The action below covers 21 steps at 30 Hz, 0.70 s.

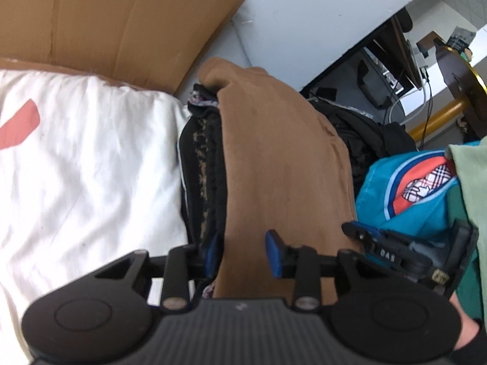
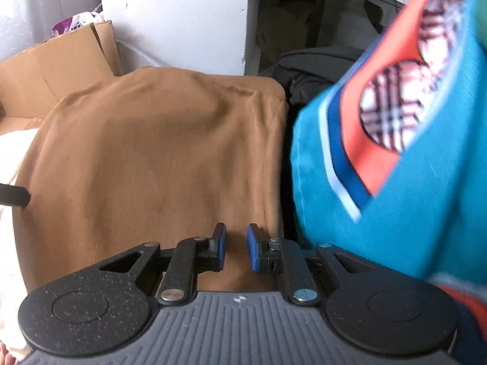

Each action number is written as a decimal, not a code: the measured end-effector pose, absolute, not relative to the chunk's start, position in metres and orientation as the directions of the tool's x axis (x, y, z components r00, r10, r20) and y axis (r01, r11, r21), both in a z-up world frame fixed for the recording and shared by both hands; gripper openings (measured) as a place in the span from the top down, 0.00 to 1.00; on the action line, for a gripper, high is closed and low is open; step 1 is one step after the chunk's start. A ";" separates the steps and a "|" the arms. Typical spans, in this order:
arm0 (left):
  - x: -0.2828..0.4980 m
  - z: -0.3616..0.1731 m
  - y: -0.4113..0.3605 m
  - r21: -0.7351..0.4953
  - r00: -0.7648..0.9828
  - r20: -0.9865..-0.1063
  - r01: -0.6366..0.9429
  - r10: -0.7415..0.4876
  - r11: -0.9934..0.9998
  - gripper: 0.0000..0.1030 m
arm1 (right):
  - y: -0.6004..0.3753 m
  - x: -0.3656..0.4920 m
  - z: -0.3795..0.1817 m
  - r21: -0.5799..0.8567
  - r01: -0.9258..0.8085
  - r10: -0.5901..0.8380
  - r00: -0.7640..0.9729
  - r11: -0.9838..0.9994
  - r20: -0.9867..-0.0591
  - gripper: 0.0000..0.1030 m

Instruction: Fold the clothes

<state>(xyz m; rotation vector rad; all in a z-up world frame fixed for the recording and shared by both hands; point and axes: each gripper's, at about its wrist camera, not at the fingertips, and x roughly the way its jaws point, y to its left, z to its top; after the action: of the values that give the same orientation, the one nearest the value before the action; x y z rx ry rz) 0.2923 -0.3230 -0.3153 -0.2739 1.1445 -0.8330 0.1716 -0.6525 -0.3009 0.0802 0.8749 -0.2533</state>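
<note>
Left gripper [image 1: 242,254]: jaws set wide, empty, poised over the near edge of the brown garment [image 1: 274,152]; blue pads astride the cloth's left margin, contact not certain. Right gripper [image 2: 236,251]: jaws at a narrow gap, nothing between them, low over the same garment [image 2: 152,152] near its right edge; seen also at lower right of the left wrist view [image 1: 383,243].

Brown garment: tan, matte, fine-napped, possibly fleece or brushed knit; centre of both frames, lying as a smooth flat oblong with rounded far corners atop a stack of dark clothes [image 1: 201,164]. Looks already folded; whether a finished fold or a half-stage, not to be told.

Handling, by judgement: soft, limp, light to middling weight, not slippery, not fragile; apt to sag and drag lower layers if lifted from one point. Best taken at the two near corners, pinching every layer.

Adjacent: white cloth with red mark [image 1: 85,158] at left; cardboard [image 1: 121,15] at upper left; teal garment with red and plaid patch [image 2: 395,158] at right, blurred.
</note>
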 end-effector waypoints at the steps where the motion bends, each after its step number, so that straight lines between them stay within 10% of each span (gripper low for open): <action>1: 0.291 -0.317 -0.321 -0.589 0.158 -0.692 0.439 -0.704 0.678 0.65 | -0.651 0.167 -0.301 -0.036 0.253 -0.190 0.614 0.967 -0.766 0.80; 21: 0.247 -0.354 -0.315 -0.529 0.027 -0.775 0.517 -0.631 0.673 0.77 | -0.586 0.117 -0.276 0.026 0.168 -0.100 0.696 0.985 -0.711 0.79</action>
<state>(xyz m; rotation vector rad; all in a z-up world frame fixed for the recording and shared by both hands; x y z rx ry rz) 0.2470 -0.3146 -0.3535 -0.1108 1.2631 -0.8888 0.1170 -0.5861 -0.2763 0.0913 0.7871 -0.1493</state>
